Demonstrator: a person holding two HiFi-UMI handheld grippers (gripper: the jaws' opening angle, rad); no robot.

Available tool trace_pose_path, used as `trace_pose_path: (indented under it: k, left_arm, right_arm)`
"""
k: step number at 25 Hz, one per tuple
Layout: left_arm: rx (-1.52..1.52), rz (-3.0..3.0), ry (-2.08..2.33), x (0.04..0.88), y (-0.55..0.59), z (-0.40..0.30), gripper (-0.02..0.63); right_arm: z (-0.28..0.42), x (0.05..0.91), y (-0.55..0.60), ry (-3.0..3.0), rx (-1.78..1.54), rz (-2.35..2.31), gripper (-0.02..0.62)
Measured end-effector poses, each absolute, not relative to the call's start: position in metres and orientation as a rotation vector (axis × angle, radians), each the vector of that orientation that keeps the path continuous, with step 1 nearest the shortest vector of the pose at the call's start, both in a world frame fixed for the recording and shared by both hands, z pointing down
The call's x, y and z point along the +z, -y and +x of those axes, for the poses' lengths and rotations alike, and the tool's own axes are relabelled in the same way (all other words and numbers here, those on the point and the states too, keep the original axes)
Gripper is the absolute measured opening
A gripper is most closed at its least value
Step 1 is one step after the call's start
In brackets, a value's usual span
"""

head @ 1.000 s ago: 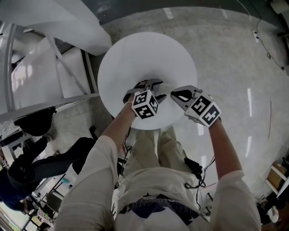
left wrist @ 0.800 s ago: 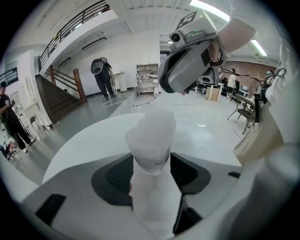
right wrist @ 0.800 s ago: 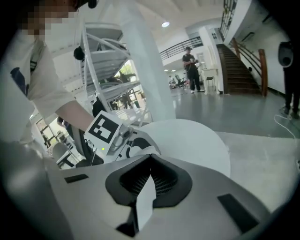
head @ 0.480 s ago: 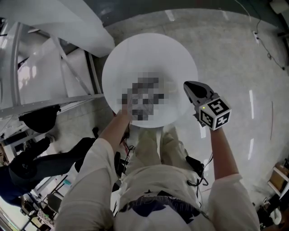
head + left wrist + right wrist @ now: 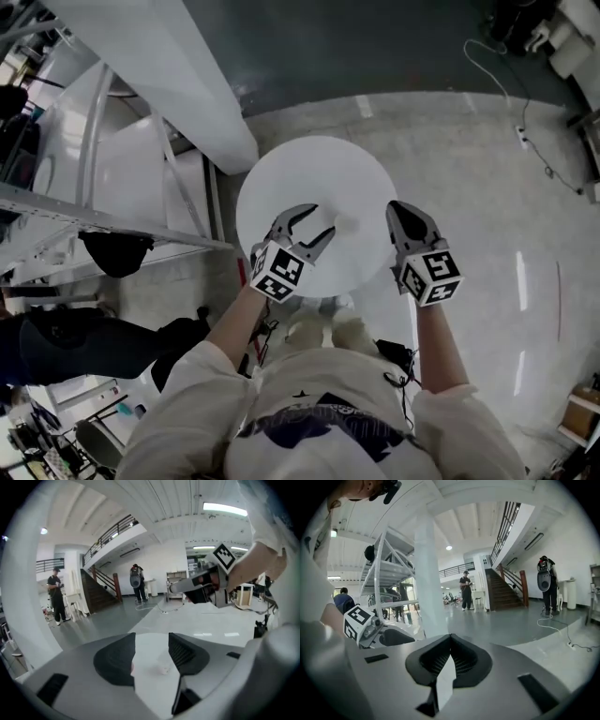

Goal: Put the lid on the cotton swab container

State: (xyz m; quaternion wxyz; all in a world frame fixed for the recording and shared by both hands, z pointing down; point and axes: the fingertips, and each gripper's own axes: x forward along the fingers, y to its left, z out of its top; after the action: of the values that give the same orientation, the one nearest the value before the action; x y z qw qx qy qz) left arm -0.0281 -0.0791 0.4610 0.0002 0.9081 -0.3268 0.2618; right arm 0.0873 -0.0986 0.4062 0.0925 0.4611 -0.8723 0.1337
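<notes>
A small white cotton swab container (image 5: pixel 345 223) stands on the round white table (image 5: pixel 281 192). In the left gripper view the container (image 5: pixel 164 667) appears low between the two pads, a little ahead of them. My left gripper (image 5: pixel 322 219) (image 5: pixel 152 638) hovers over the table with its jaws closing, and the pads do not press on anything. My right gripper (image 5: pixel 398 208) (image 5: pixel 450 637) is shut and empty at the table's right edge, to the right of the container. I cannot make out a lid apart from the container.
A white metal rack (image 5: pixel 112 187) and a slanted white column (image 5: pixel 178 84) stand left of the table. A cable (image 5: pixel 506 84) runs over the glossy floor at the right. People (image 5: pixel 137 581) and a staircase (image 5: pixel 504 590) are far off in the hall.
The right gripper has drawn away from the left one to the table's right edge. The head view has shifted, so the table sits lower and nearer the middle.
</notes>
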Motion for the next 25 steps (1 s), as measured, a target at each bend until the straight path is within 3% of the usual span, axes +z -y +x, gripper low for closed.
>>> trace_pose_path:
  k: [7, 14, 25]
  left_arm:
    - [0.431, 2.826, 1.38, 0.359, 0.068, -0.028, 0.129]
    - [0.264, 2.765, 1.689, 0.296, 0.075, -0.035, 0.025]
    - [-0.191, 2.781, 1.966, 0.208, 0.049, -0.045, -0.002]
  right_arm:
    - [0.089, 0.355, 0.075, 2.672, 0.281, 1.472, 0.009]
    - [0.089, 0.308, 0.078, 2.724, 0.088, 1.555, 0.009]
    - [0.088, 0.214, 0.05, 2.778, -0.419, 1.756, 0.009]
